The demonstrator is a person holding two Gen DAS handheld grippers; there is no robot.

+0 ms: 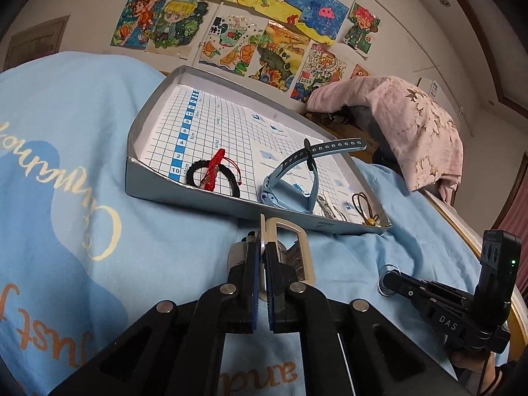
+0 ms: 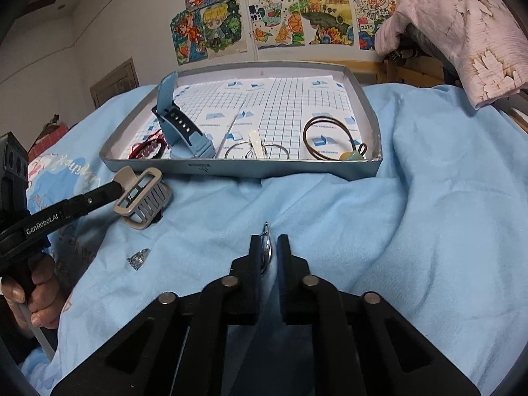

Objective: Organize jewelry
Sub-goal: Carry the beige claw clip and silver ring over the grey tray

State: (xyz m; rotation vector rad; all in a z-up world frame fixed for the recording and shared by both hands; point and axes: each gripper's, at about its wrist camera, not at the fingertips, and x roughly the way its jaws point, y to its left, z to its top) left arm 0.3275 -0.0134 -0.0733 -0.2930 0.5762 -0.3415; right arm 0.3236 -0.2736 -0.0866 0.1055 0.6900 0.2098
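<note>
My left gripper [image 1: 263, 254] is shut on a beige comb hair clip [image 1: 287, 250], held just above the blue blanket in front of the grey tray [image 1: 198, 194]; the clip also shows in the right wrist view [image 2: 143, 198]. My right gripper [image 2: 266, 250] is shut on a thin silver hoop earring [image 2: 266, 247], low over the blanket. In the tray lie a blue watch strap [image 2: 180, 125], a red cord bracelet [image 1: 216, 168] on a black ring [image 1: 231, 181], silver hoops [image 2: 257, 151] with a white clip, and a brown hair tie [image 2: 330, 138].
A small clear gem-like piece [image 2: 138, 258] lies on the blanket left of my right gripper. A pink cloth [image 2: 462, 33] drapes over something at the back right. Drawings [image 2: 264, 16] cover the wall behind. The blanket is rumpled.
</note>
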